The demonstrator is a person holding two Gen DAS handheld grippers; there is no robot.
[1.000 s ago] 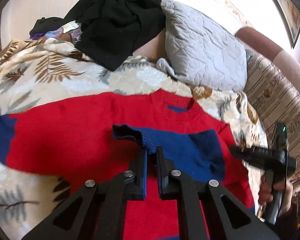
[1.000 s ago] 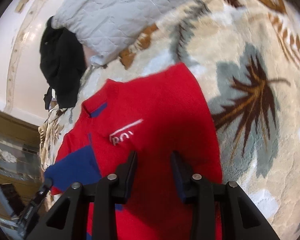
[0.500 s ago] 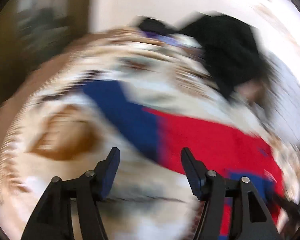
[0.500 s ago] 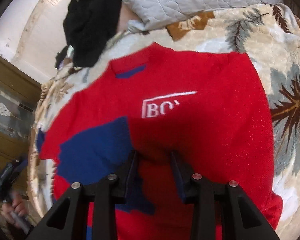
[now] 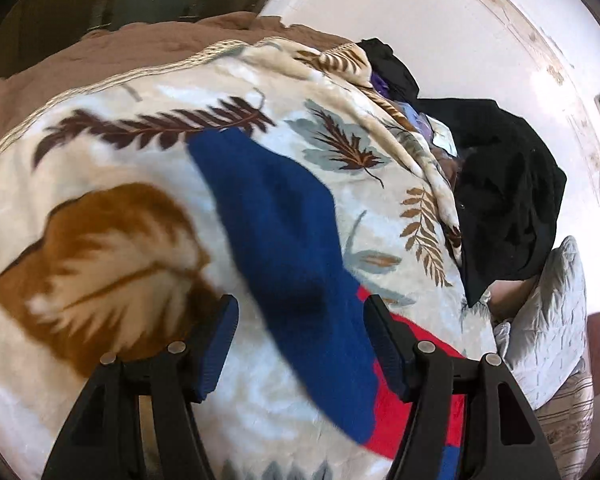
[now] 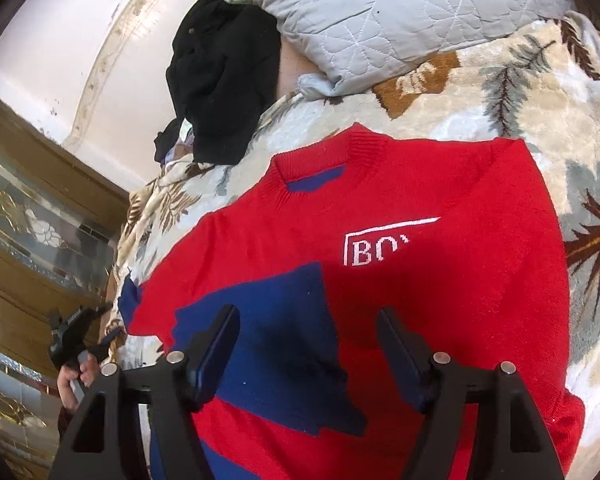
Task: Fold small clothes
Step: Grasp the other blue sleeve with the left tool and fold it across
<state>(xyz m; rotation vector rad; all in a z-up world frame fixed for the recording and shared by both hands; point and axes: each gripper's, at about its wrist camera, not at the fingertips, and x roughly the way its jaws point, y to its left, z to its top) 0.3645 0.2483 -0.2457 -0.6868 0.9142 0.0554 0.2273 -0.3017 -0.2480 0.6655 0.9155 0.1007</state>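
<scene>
You have one red-and-blue sweater [image 6: 440,280] at frame centre, one leaf-print blanket [image 6: 520,92] under it, one grey quilted pillow [image 6: 380,20] along the top, and one heap of black clothes [image 6: 224,80] at upper left. You hold two grippers: the left gripper [image 5: 300,344] and the right gripper [image 6: 308,352].

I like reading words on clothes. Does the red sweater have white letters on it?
Yes, the red sweater shows white letters reading "BO" inside a white outline on its chest.
</scene>
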